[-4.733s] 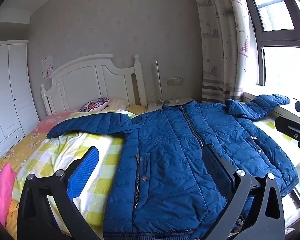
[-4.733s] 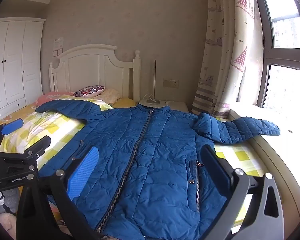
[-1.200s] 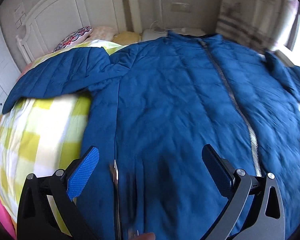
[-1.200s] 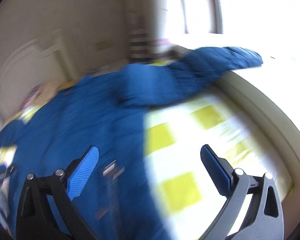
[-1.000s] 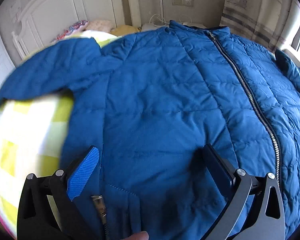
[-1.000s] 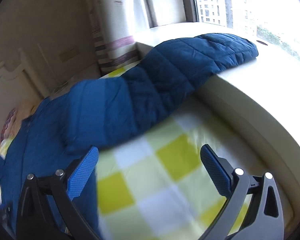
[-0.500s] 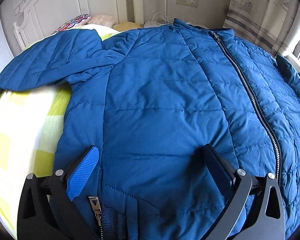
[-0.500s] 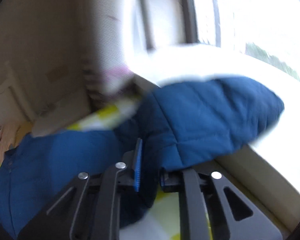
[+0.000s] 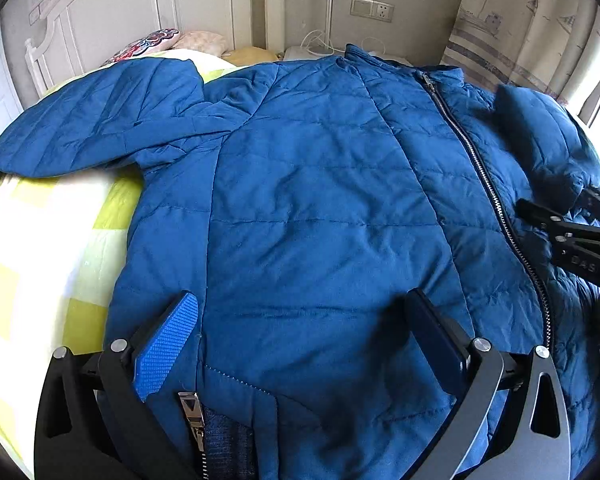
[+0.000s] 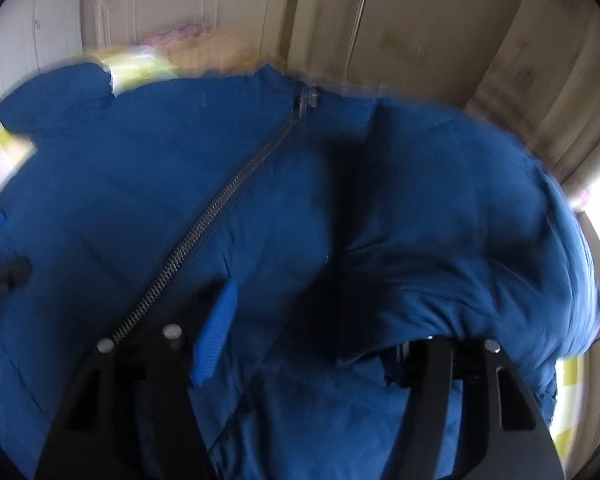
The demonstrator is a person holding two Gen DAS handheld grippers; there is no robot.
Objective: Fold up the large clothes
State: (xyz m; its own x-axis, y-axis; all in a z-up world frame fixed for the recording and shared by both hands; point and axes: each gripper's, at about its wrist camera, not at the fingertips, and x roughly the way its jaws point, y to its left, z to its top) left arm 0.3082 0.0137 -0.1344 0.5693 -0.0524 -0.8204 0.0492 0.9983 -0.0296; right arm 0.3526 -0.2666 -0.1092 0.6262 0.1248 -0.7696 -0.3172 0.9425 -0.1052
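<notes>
A large blue quilted jacket [image 9: 308, 208] lies front up on the bed, zipped, its zipper [image 9: 484, 184] running down the right of the left wrist view. Its left sleeve [image 9: 92, 120] lies spread out toward the headboard. My left gripper [image 9: 300, 344] is open and hovers just above the jacket near the pocket zip [image 9: 192, 408]. The right sleeve [image 9: 540, 140] is folded over onto the jacket's chest. My right gripper [image 9: 556, 216] sits at the sleeve's end. In the blurred right wrist view the jacket [image 10: 180, 184] fills the frame, and sleeve fabric [image 10: 440, 240] lies over my right gripper [image 10: 308, 340], with one blue pad [image 10: 216, 332] showing.
The bed has a yellow and white checked cover [image 9: 40, 260] and a white headboard [image 9: 140, 12]. Pillows [image 9: 152, 42] lie at the head. A wall socket [image 9: 370, 8] and a curtain [image 9: 532, 20] stand behind, with the window ledge at far right.
My right gripper shut on the right sleeve's end at the window ledge and carried it left over the jacket's chest. Its jaws look wider now. My left gripper barely moved.
</notes>
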